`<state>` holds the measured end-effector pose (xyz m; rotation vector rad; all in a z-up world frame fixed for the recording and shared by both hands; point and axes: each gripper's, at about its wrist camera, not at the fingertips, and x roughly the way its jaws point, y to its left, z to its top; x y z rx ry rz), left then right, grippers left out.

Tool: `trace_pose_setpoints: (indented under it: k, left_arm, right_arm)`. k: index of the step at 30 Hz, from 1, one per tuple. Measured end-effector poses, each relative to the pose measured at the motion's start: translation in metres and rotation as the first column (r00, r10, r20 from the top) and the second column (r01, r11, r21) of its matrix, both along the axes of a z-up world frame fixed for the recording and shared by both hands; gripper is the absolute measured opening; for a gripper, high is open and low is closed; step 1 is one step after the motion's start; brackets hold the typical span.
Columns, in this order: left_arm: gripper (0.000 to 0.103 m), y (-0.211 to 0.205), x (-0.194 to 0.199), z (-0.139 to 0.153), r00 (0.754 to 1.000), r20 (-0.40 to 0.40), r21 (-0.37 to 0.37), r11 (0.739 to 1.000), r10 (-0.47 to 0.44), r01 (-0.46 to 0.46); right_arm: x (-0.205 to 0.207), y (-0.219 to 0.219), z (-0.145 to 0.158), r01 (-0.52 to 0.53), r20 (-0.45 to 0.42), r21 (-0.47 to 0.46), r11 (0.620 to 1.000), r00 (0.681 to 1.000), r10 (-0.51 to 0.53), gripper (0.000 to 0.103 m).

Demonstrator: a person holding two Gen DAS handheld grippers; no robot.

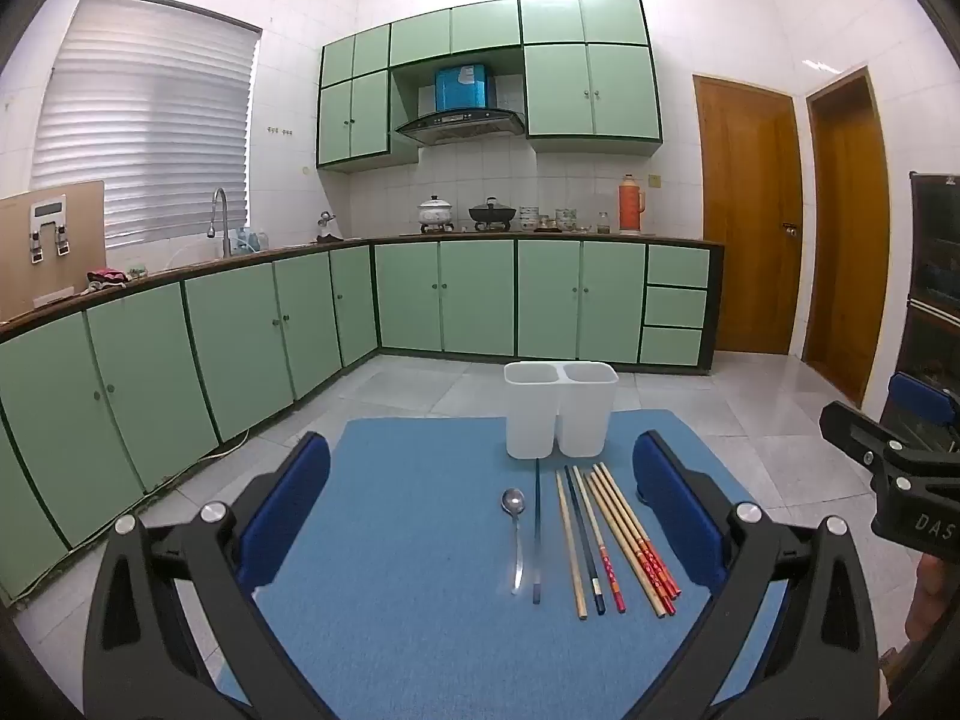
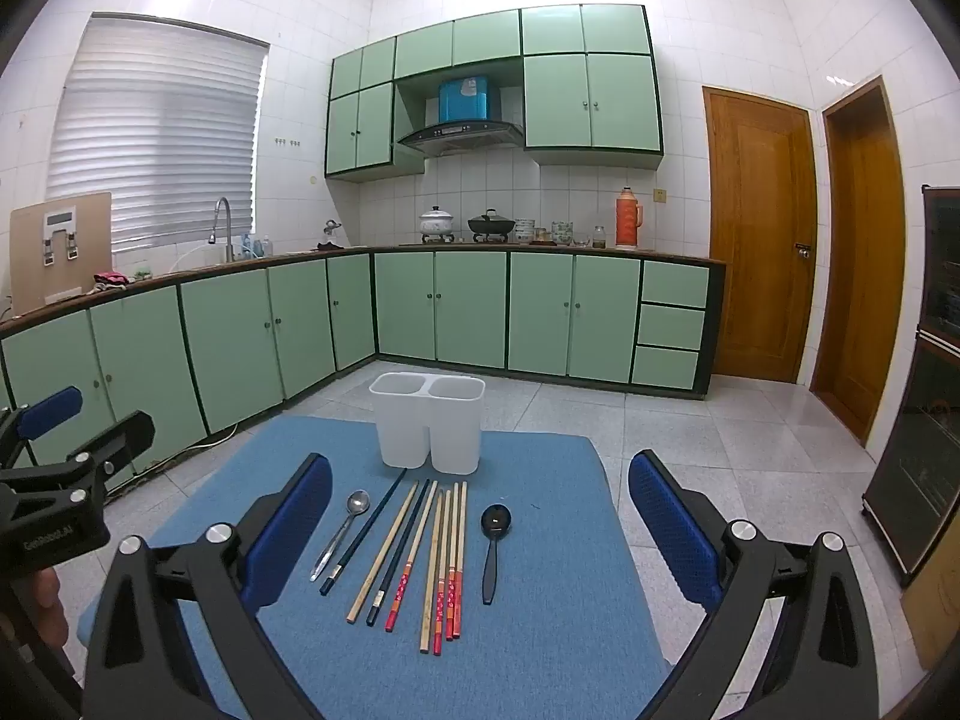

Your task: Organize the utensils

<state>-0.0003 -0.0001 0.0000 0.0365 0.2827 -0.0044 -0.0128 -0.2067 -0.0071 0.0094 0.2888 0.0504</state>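
Note:
A white two-compartment holder (image 1: 560, 409) (image 2: 427, 422) stands upright at the far side of a blue mat (image 1: 408, 516) (image 2: 552, 570). In front of it lie a metal spoon (image 1: 515, 534) (image 2: 342, 533), several chopsticks (image 1: 606, 540) (image 2: 420, 558), wooden and dark blue, and a black spoon (image 2: 493, 546), hidden in the left wrist view. My left gripper (image 1: 480, 504) is open and empty above the mat's near side, over the metal spoon and chopsticks. My right gripper (image 2: 480, 516) is open and empty above the chopsticks and black spoon.
The mat covers a small table over a tiled floor. Green kitchen cabinets (image 1: 240, 336) run along the left and back walls. Wooden doors (image 2: 762, 234) stand at the right. A dark cabinet (image 2: 924, 372) is at the far right. Each gripper shows at the other view's edge.

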Motion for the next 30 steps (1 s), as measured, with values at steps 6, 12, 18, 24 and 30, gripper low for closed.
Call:
trace_pose_setpoints:
  k: [6, 12, 18, 24, 30]
  left_arm:
    - [0.098, 0.0000, 0.0002, -0.0003, 1.000, 0.000, 0.001, 1.000, 0.005, -0.005]
    - [0.098, -0.0001, 0.0003, -0.0011, 1.000, 0.000, -0.001, 1.000, 0.004, -0.004]
    - [0.098, 0.0045, -0.0013, -0.0012, 1.000, 0.000, -0.001, 1.000, 0.006, -0.006]
    - [0.098, 0.0042, -0.0008, -0.0013, 1.000, -0.001, -0.001, 1.000, 0.007, -0.007]
    - [0.098, 0.0032, -0.0004, -0.0020, 1.000, 0.000, 0.001, 1.000, 0.008, -0.008]
  right_arm:
    - [0.0001, -0.0002, -0.0001, 0.001, 0.001, 0.000, 1.000, 1.000, -0.001, 0.097]
    - [0.0004, 0.0000, -0.0002, 0.000, 0.001, 0.001, 1.000, 1.000, 0.000, 0.097]
    - [0.0003, -0.0002, -0.0004, 0.000, 0.002, 0.002, 1.000, 1.000, 0.000, 0.097]
    - [0.0002, 0.0000, -0.0005, 0.000, 0.002, 0.003, 1.000, 1.000, 0.000, 0.097]
    - [0.0001, 0.0002, -0.0006, -0.001, 0.003, 0.003, 1.000, 1.000, 0.001, 0.097]
